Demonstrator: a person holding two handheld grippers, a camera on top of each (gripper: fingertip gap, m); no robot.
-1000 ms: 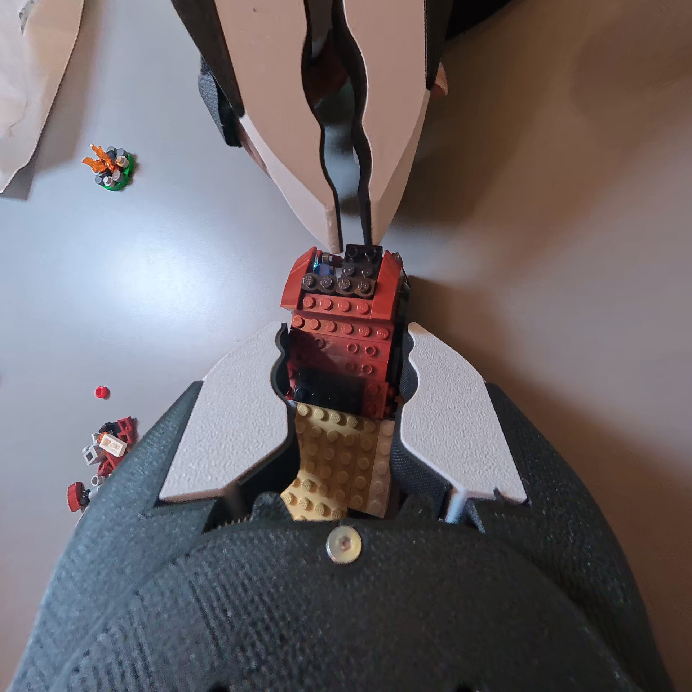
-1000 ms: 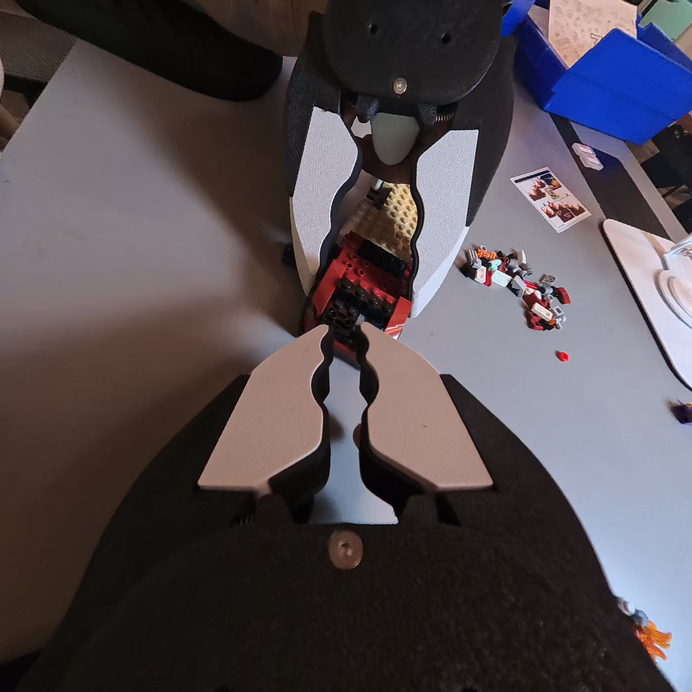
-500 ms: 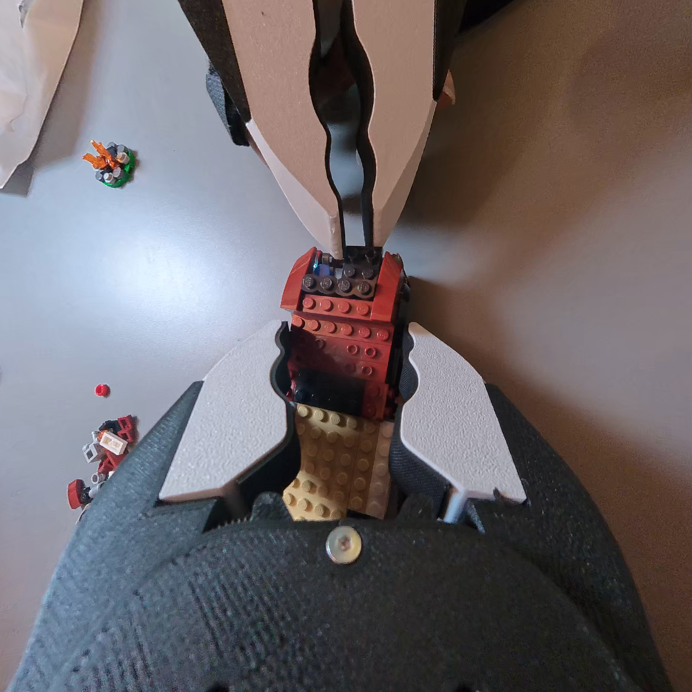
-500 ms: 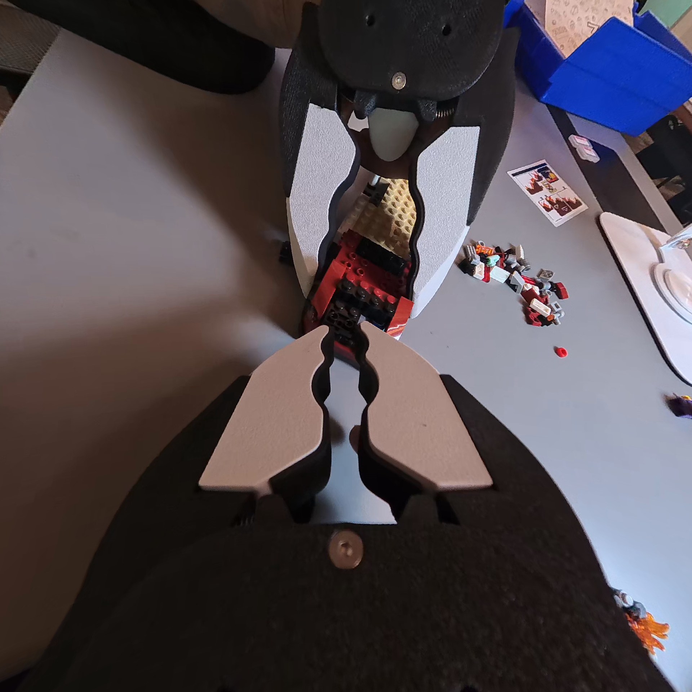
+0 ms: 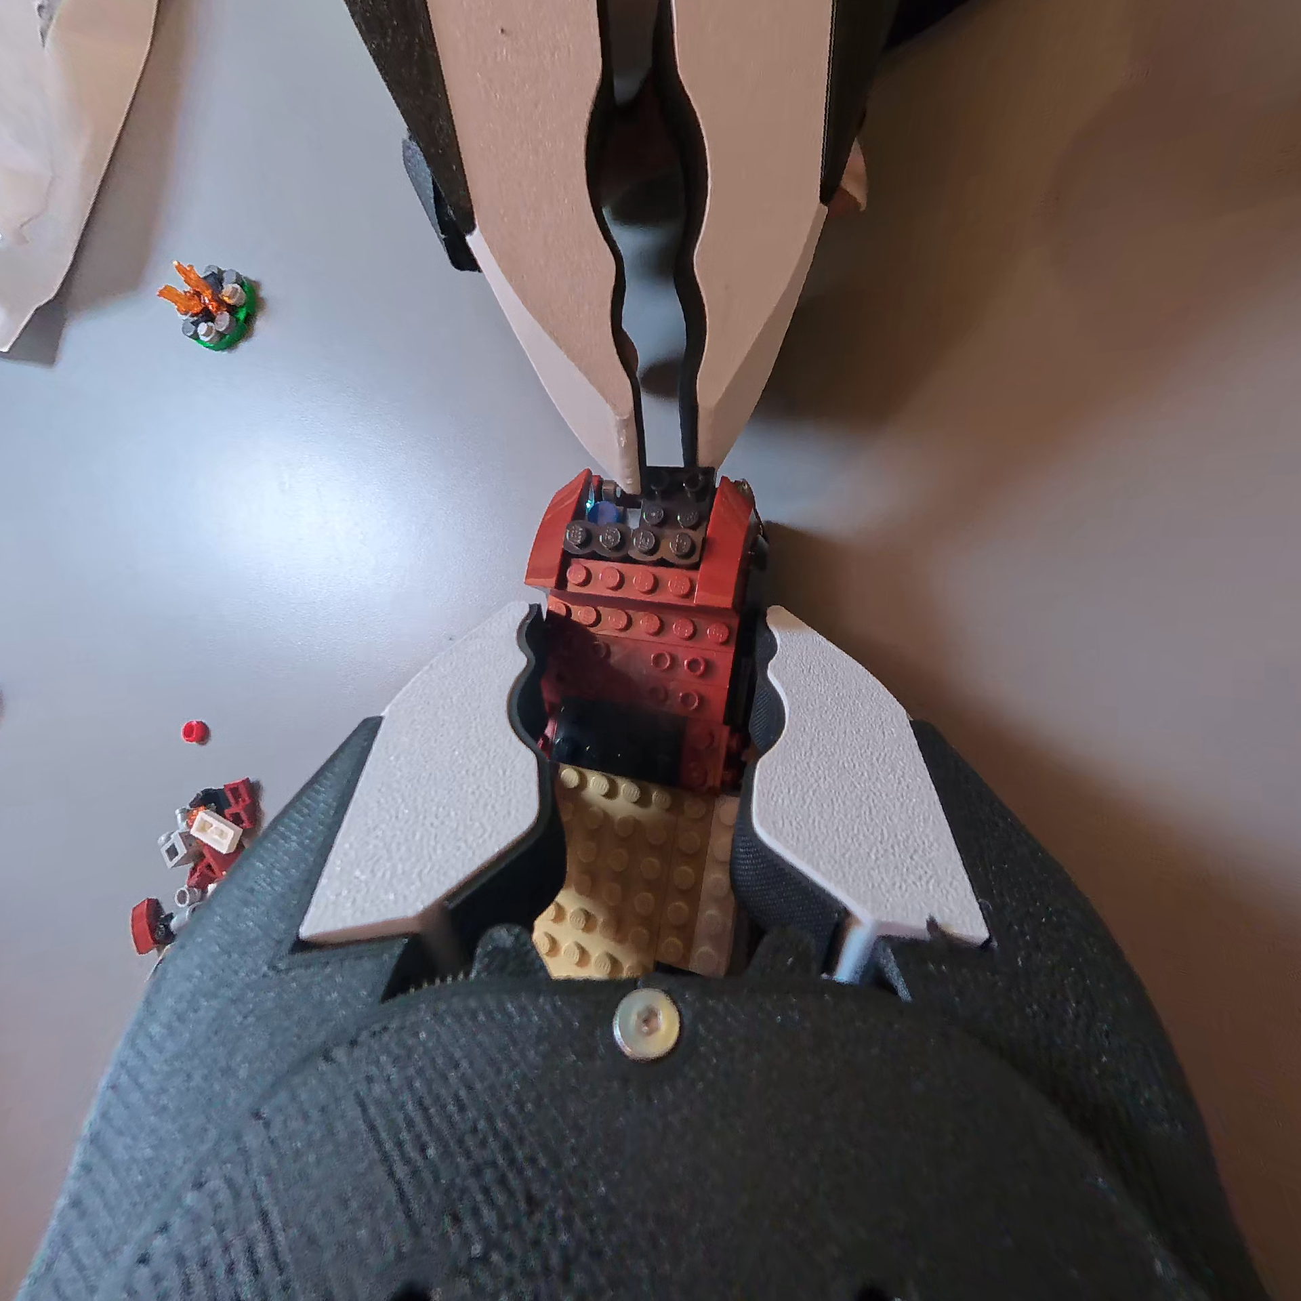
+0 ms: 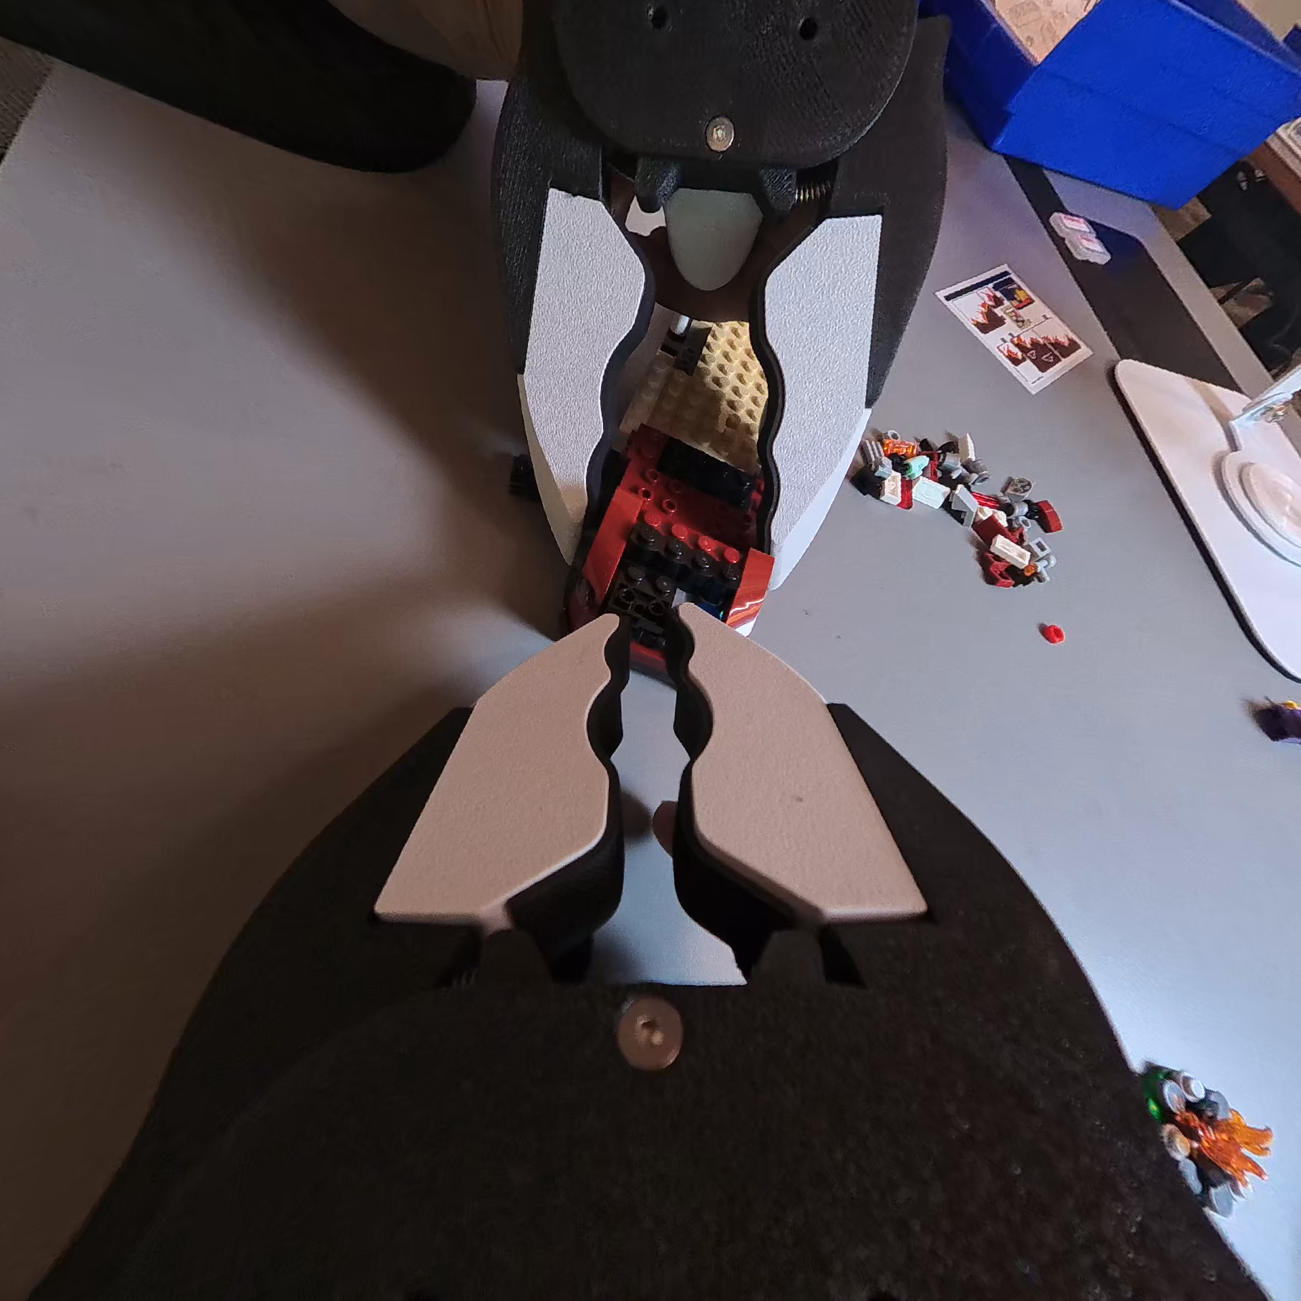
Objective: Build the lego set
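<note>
My left gripper (image 5: pixel 648 633) is shut on a dark red brick model (image 5: pixel 640 633) built on a tan studded plate (image 5: pixel 633 866). Its pads press on both sides of the model, which lies just above the grey table (image 5: pixel 281 528). My right gripper (image 6: pixel 649 619) faces it from the far end and is shut on a small black brick (image 6: pixel 639 598) at the model's top, beside a blue stud (image 5: pixel 605 512). The left wrist view shows the right gripper (image 5: pixel 665 464) with the black brick (image 5: pixel 676 486) between its pads. The right wrist view shows the left gripper (image 6: pixel 672 549) around the model (image 6: pixel 669 507).
A pile of loose bricks (image 6: pixel 957 507) and a red stud (image 6: pixel 1051 633) lie to the right. A small campfire build (image 5: pixel 211 306) sits on the table. A leaflet (image 6: pixel 1014 327), blue bins (image 6: pixel 1140 91), a white board (image 6: pixel 1211 479) and a paper bag (image 5: pixel 56 141) are farther off. Only a small space, under 4 cm, lies between the two pairs of fingers.
The right gripper has edged slightly closer to the model, with the black brick still between its pads. The left gripper's hold on the model is unchanged.
</note>
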